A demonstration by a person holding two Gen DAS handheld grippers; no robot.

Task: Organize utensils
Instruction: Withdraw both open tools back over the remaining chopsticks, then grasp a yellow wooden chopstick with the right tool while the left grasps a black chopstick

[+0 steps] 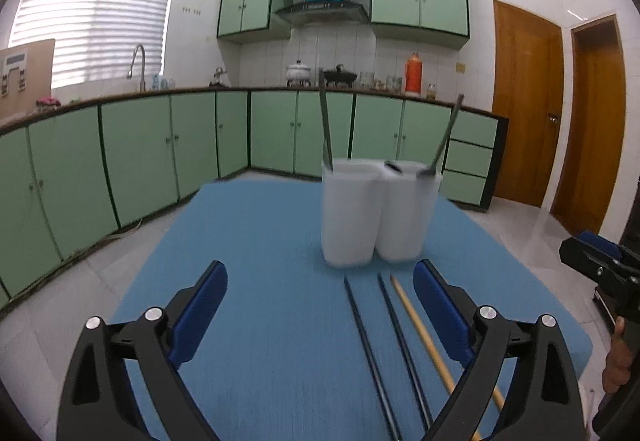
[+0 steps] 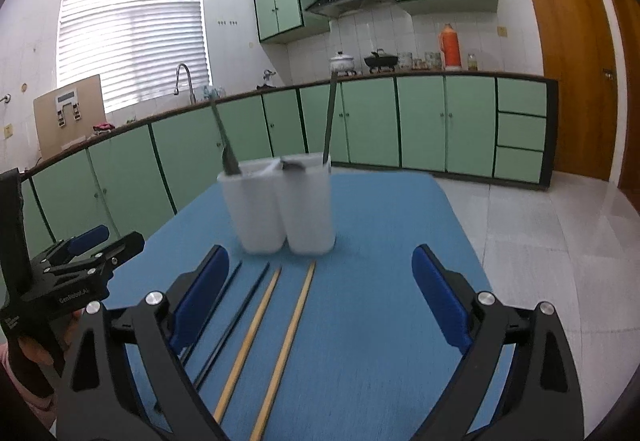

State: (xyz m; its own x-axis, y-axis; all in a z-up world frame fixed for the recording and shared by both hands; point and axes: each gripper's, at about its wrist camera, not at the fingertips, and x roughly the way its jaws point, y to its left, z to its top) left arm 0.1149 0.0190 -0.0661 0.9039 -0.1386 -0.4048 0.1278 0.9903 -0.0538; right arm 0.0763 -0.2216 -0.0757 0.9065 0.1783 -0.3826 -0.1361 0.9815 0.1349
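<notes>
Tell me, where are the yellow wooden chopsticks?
The wooden chopsticks lie flat on the blue mat, right of the black chopsticks, before the white holder.

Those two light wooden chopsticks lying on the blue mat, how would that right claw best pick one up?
Probably from straight above, at mid-shaft. The wooden chopsticks lie flat and parallel on the blue mat, pointing toward the white holder. The open right gripper should close across one thin stick; the gap to its neighbour leaves room for one finger.
</notes>
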